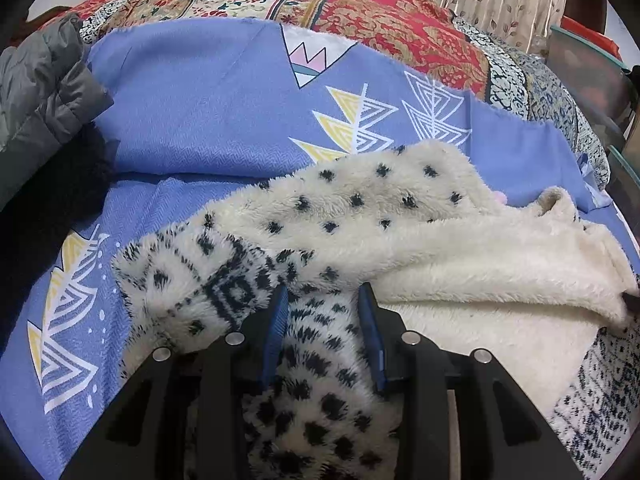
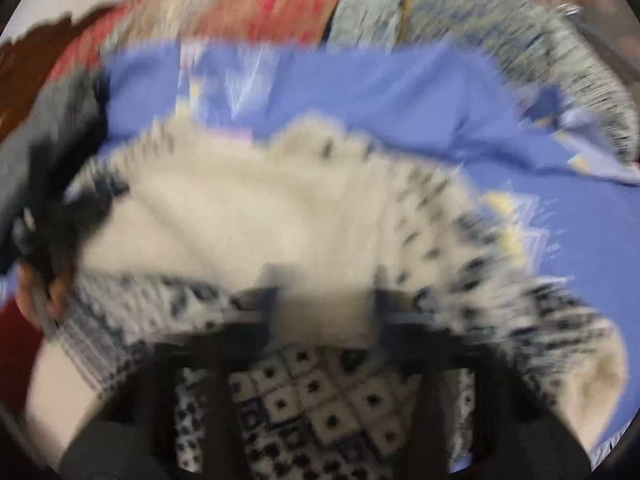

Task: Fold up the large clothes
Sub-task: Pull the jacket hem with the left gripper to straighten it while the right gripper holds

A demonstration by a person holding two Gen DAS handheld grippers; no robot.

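Observation:
A cream fleece garment (image 1: 360, 208) with black dots and knit-like patterns lies on a blue bedsheet (image 1: 192, 112); its plain cream inside (image 1: 500, 272) is turned up at the right. My left gripper (image 1: 324, 300) has its blue fingers (image 1: 276, 332) pressed on either side of a patterned bunch of the fleece. In the blurred right wrist view the fleece (image 2: 248, 216) fills the middle, and my right gripper (image 2: 326, 288) has fleece between its fingers; how tight the grip is stays unclear.
A grey puffer jacket (image 1: 40, 92) lies at the left on the sheet. A red and floral quilt (image 1: 360, 12) is bunched behind, with a curtain beyond. A glass-edged table (image 1: 588, 68) stands at the right. A hand (image 2: 36, 292) shows at the left of the right view.

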